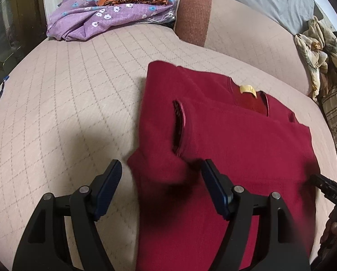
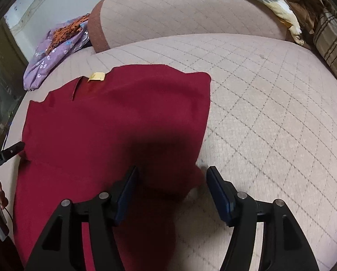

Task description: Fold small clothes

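Note:
A dark red top (image 1: 231,140) lies flat on the beige quilted cover (image 1: 66,103), its yellow neck label (image 1: 247,89) facing up. One sleeve is folded inward, showing its cuff slit (image 1: 179,128). My left gripper (image 1: 161,172) is open over the top's left edge; a fold of red cloth lies between its fingers, untouched by the pads. In the right wrist view the red top (image 2: 114,122) and its label (image 2: 97,76) show again. My right gripper (image 2: 173,177) is open over the top's right edge, with loose cloth between its fingers.
A purple flowered cloth (image 1: 96,15) with an orange and black piece on it lies at the back left. A bolster with a brown end (image 1: 193,15) lies behind the top. Crumpled cream cloth (image 1: 319,52) and striped fabric (image 1: 335,117) are piled at the right.

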The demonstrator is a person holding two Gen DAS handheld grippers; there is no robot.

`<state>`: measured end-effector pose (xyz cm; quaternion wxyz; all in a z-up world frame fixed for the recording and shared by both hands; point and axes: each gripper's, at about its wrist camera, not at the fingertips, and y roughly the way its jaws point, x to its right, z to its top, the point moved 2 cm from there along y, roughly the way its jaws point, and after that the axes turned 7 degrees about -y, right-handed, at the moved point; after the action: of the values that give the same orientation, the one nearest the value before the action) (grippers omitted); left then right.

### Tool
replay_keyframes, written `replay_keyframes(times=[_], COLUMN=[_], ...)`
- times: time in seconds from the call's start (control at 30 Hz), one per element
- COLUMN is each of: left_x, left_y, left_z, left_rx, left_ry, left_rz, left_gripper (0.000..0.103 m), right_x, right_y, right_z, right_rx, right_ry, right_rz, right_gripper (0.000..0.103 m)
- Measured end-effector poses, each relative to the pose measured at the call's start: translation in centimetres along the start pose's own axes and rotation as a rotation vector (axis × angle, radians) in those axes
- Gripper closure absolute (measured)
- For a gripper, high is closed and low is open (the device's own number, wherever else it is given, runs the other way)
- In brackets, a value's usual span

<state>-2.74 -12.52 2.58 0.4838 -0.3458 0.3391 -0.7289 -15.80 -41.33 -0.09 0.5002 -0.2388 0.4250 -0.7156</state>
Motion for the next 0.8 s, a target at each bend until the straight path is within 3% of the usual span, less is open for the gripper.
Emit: replay_keyframes(times=[0.47,0.57,0.8], left_x=[-2.0,-2.5,-3.2], left_y=[-2.7,-3.5,-4.3], left_z=[-4.7,-6.3,-8.1], left_rx=[-0.059,-0.066,-0.067], left_ry=[-0.055,-0.048,-0.04], left_rz=[-0.025,-0.011,0.007], left_gripper=[0.03,0.03,0.03], right_x=[-2.1,-3.0,-3.5], right_y=[-3.1,-3.4,-4.3], right_z=[-3.7,-4.5,-6.7], right_rx=[-0.014,-0.026,-0.041], right_ry=[-0.01,-0.009,-0.026], right_rz=[0.065,0.112,0.115], right_gripper=[0.035,0.033,0.033])
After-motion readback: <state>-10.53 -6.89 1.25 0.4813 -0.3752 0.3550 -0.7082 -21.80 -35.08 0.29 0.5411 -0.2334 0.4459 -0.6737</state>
